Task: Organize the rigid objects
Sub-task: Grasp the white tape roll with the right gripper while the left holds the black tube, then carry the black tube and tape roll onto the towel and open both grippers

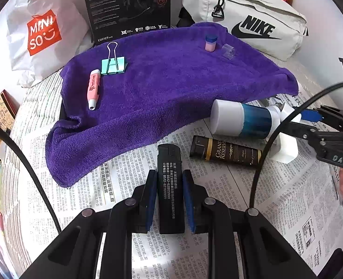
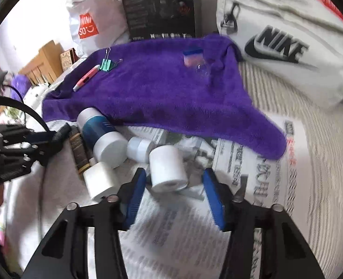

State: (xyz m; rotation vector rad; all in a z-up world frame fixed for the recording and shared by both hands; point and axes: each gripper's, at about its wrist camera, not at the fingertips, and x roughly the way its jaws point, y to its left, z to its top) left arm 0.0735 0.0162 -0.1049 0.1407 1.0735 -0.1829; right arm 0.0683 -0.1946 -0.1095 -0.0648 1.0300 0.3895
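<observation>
My left gripper (image 1: pixel 169 177) is shut on a black lighter (image 1: pixel 169 162) that lies on the newspaper (image 1: pixel 241 197). My right gripper (image 2: pixel 174 174) stands open around a white cylinder (image 2: pixel 166 165), with a gap at its right pad. Beside it lie another white cylinder (image 2: pixel 100 181), a small white jar (image 2: pixel 140 150), a blue and white bottle (image 1: pixel 241 121) and a dark tube (image 1: pixel 227 152). On the purple towel (image 1: pixel 171 81) rest a mint binder clip (image 1: pixel 113 66), a pink pen-shaped thing (image 1: pixel 93 88), a pink and blue cap (image 1: pixel 210 43) and a clear cap (image 1: pixel 228 51).
Behind the towel stand a white Miniso bag (image 1: pixel 43 34), a black headset box (image 1: pixel 129 7) and a grey Nike bag (image 1: pixel 252 23). Wooden furniture (image 2: pixel 43 62) is at the far left. Black cables (image 1: pixel 264 139) cross near the bottle.
</observation>
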